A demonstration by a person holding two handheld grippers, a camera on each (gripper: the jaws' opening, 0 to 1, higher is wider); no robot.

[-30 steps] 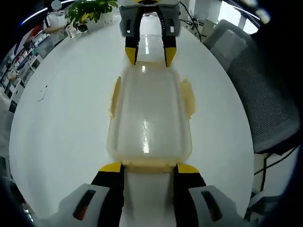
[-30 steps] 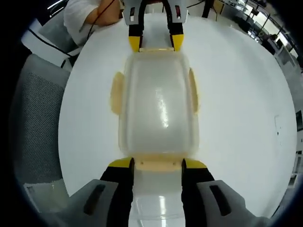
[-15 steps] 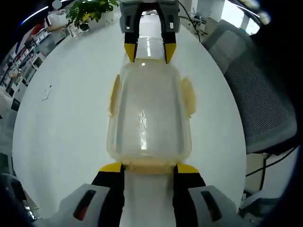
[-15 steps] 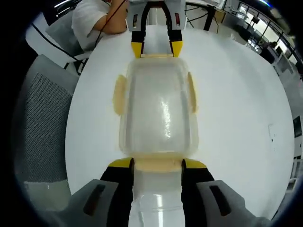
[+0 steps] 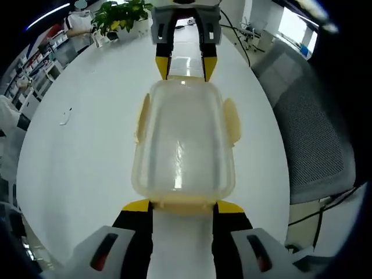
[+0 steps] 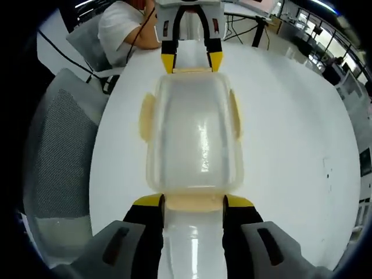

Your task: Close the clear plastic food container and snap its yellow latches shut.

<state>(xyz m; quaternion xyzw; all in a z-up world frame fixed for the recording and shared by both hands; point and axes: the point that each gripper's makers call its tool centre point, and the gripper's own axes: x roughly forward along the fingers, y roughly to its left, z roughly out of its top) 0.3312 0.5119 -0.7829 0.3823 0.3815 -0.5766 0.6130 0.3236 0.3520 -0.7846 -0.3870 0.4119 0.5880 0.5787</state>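
The clear plastic container [image 5: 183, 139] [image 6: 195, 139] has its lid on and hangs between the two grippers, above the white table [image 5: 81, 145]. My left gripper [image 5: 183, 206] is shut on the yellow end latch [image 5: 183, 203] nearest it. In the right gripper view that gripper [image 6: 192, 61] is at the container's far end. My right gripper [image 6: 195, 201] is shut on the opposite end latch [image 6: 195, 201], and it appears at the top of the left gripper view [image 5: 185, 68]. Both side latches [image 5: 231, 119] [image 6: 146, 116] flare outward from the walls.
A grey mesh chair [image 5: 314, 128] [image 6: 58, 151] stands at the table's edge. A potted plant [image 5: 119, 13] sits at the far end of the table, and a small scrap [image 5: 65, 118] lies on its surface. A person's white sleeve [image 6: 125, 29] rests at the other end.
Both views have risen: the table looks smaller and more of the room shows. The container keeps the same place between the jaws, so it has gone up with the grippers.
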